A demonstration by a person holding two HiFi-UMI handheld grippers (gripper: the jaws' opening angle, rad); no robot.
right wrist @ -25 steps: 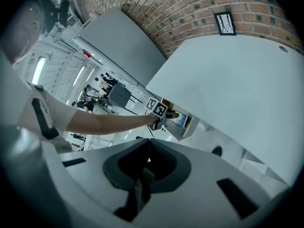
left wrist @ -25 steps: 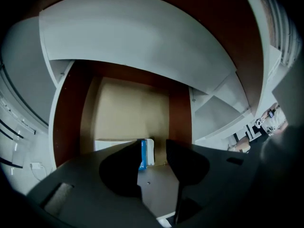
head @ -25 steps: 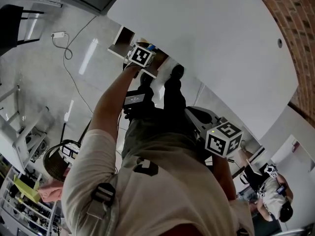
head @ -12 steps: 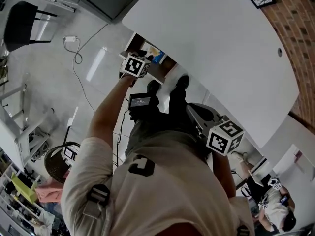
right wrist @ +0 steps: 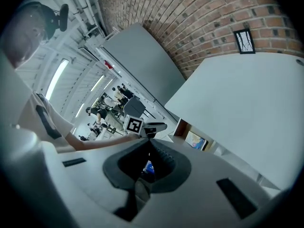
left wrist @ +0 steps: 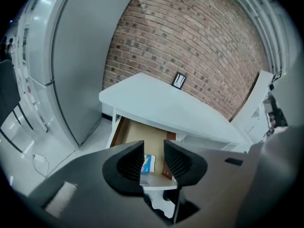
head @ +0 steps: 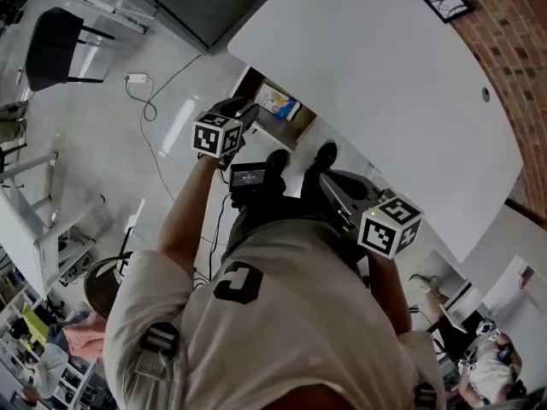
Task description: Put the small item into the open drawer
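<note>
L claw (left wrist: 153, 156): jaws spread, just been opening a bit more, nothing btwn them. It hangs clear of the open drawer (left wrist: 135, 129), not touching it. Thru the gap btwn the jaws, ahead of & below the L claw, the small blue-yellow packet (left wrist: 148, 163) lies flat inside the drawer, near its front edge, under the white desk (left wrist: 161, 106). R claw (right wrist: 149, 143): tips pressed together, no item seen gripped. It sits well apart to the R of the L claw & points twd the desk.
</note>
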